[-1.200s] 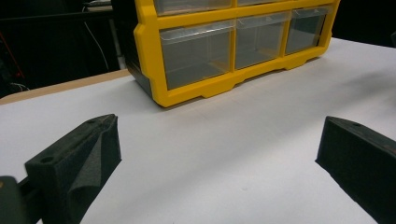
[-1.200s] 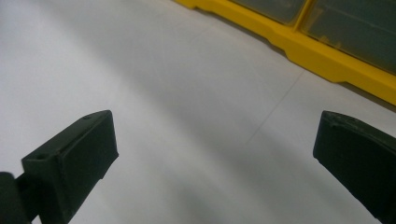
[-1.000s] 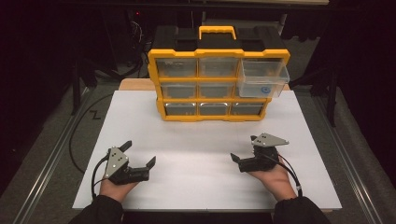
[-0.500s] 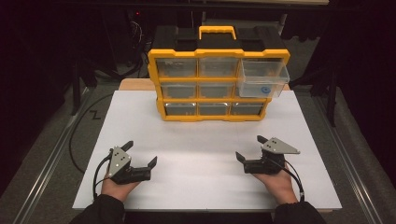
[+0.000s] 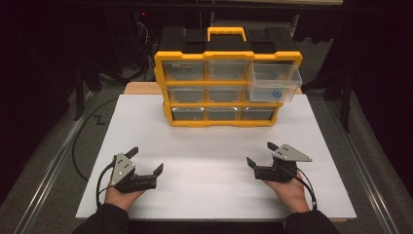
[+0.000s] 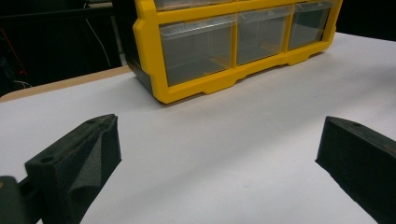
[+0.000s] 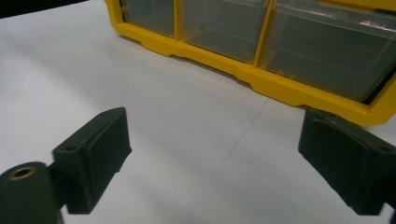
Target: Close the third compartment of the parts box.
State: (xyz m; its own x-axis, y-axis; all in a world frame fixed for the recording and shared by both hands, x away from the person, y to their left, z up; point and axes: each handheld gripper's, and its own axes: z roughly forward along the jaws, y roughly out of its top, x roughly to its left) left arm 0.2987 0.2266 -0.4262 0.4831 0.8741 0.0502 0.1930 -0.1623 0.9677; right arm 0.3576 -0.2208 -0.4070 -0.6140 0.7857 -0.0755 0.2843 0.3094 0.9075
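yellow plastic organizer (image 5: 221,83) is sitting at the far edge of the white sheet (image 5: 214,161), its clear top-right drawer (image 5: 273,83) sticking out. left gripper (image 5: 144,166) and right gripper (image 5: 259,155) are resting near the front, chunky black jaws spread wide, holding nothing.

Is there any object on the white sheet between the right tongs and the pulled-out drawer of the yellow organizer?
Nothing visible stands in the way. The right tongs rest open low on the white sheet, and bare sheet lies between them and the organizer, whose open drawer sticks out at the upper right.
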